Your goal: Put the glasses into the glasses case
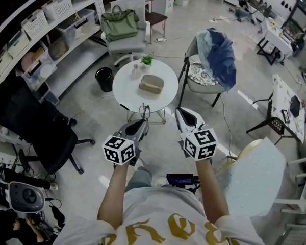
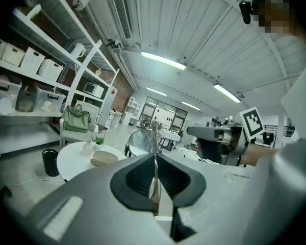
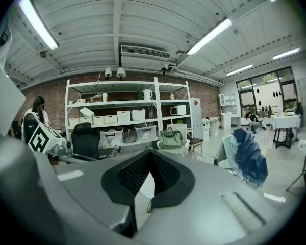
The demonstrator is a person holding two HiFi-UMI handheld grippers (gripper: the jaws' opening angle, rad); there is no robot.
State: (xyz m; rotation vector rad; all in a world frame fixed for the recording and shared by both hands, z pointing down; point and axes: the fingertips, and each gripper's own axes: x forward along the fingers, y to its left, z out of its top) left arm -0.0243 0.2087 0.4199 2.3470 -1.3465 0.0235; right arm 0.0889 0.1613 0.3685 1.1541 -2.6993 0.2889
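Note:
A closed beige glasses case (image 1: 151, 83) lies on the round white table (image 1: 127, 88), seen small in the left gripper view as the case (image 2: 104, 158). My left gripper (image 1: 142, 122) hovers just short of the table's near edge, shut on thin metal-framed glasses (image 1: 144, 111). In the left gripper view, the glasses (image 2: 153, 180) run between the closed pads, and a round lens sticks out beyond the tip (image 2: 154, 154). My right gripper (image 1: 187, 117) is level with the left one, shut and empty. Its pads (image 3: 163, 175) meet at the tip.
A small potted plant (image 1: 146, 60) stands at the table's far edge. A white chair carries a green bag (image 1: 119, 24) behind the table. On the right, a chair is draped with a blue jacket (image 1: 219, 55). A black bin (image 1: 104, 79), a black office chair (image 1: 30, 121) and shelving sit left.

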